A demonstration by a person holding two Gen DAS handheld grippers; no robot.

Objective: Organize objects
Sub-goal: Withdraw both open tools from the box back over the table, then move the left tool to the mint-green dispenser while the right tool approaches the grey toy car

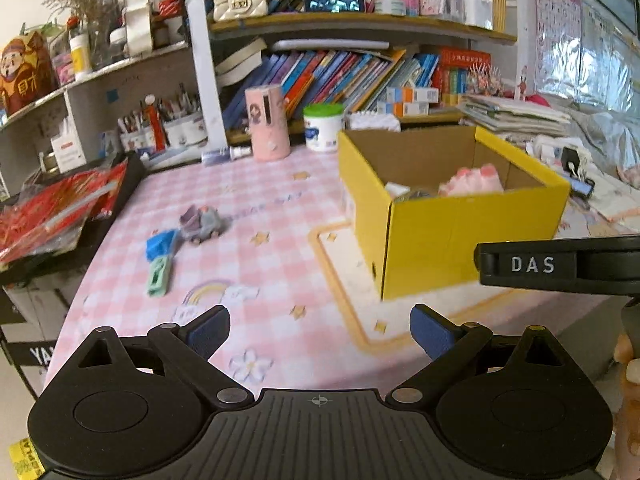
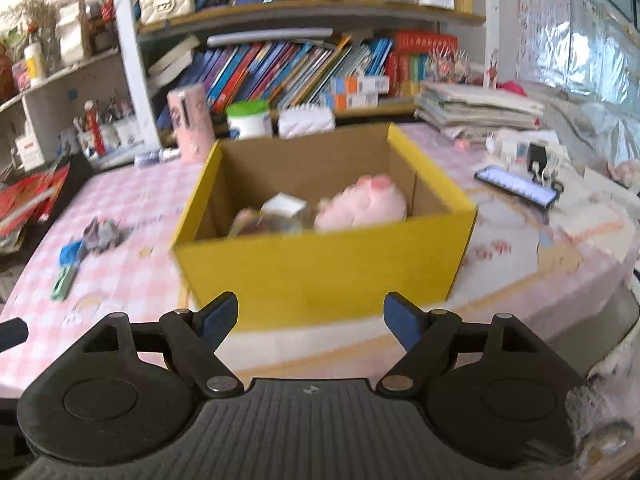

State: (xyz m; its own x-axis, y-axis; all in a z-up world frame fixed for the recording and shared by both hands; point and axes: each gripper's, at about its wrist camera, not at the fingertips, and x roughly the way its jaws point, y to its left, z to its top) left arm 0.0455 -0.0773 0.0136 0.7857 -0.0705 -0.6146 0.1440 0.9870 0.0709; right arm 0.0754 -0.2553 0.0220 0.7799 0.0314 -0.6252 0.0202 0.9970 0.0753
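Note:
A yellow cardboard box [image 1: 460,236] stands on the pink checked table [image 1: 256,280]; it also shows in the right wrist view [image 2: 320,268]. Inside lie a pink plush toy [image 2: 362,202], a small white box [image 2: 284,205] and other items. Left of the box lie a grey toy car [image 1: 200,222], a blue piece [image 1: 160,243] and a green clip [image 1: 160,275]; they also show in the right wrist view: car [image 2: 102,234], blue piece [image 2: 71,251], green clip [image 2: 64,278]. My left gripper [image 1: 320,332] is open and empty above the table's near edge. My right gripper [image 2: 311,316] is open and empty, just in front of the box.
A pink cylinder [image 1: 267,122] and a green-lidded jar [image 1: 323,122] stand at the back by bookshelves [image 1: 340,72]. Red packets [image 1: 52,208] lie on a black stand at left. A phone [image 2: 516,184] and stacked papers [image 2: 476,106] lie right of the box. The right gripper's body [image 1: 560,266] shows at right.

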